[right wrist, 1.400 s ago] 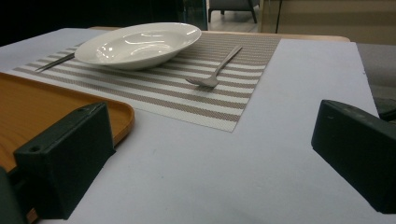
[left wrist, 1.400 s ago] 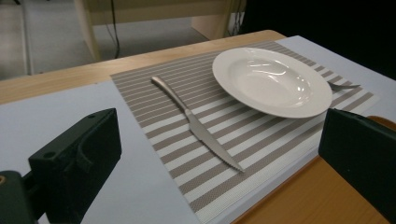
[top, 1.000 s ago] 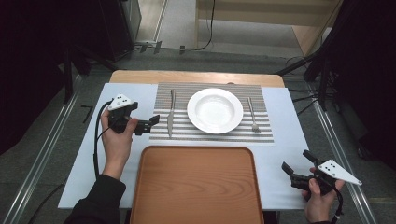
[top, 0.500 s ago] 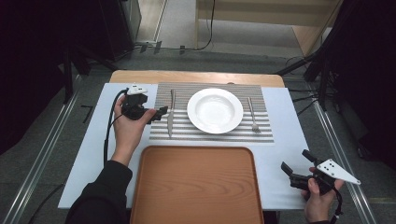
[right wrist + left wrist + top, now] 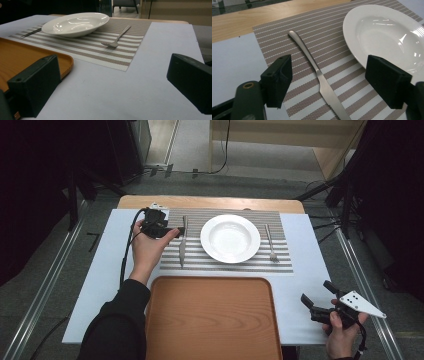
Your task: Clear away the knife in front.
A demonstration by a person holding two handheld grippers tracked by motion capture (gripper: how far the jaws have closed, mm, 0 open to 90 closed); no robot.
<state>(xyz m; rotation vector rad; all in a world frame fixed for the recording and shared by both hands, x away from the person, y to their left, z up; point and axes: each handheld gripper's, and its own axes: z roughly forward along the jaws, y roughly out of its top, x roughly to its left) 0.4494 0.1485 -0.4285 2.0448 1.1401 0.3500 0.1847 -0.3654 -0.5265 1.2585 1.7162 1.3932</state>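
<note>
Table knife: flat on striped placemat, left of white plate, not yet lifted. Left gripper: jaws apart, just been closing, straddling the knife without contact. Right gripper: jaws apart, idle beside wooden tray.

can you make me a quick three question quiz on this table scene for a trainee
1. True or false: the knife lies on the striped placemat between the open jaws of the left gripper, not yet gripped.
2. What lies on the placemat on the far side of the plate from the knife?
   A. spoon B. fork C. cup
3. Fill in: the wooden tray holds ____.

Key
1. True; the jaws have just been closing but do not touch it.
2. B, the fork.
3. Nothing.
</note>
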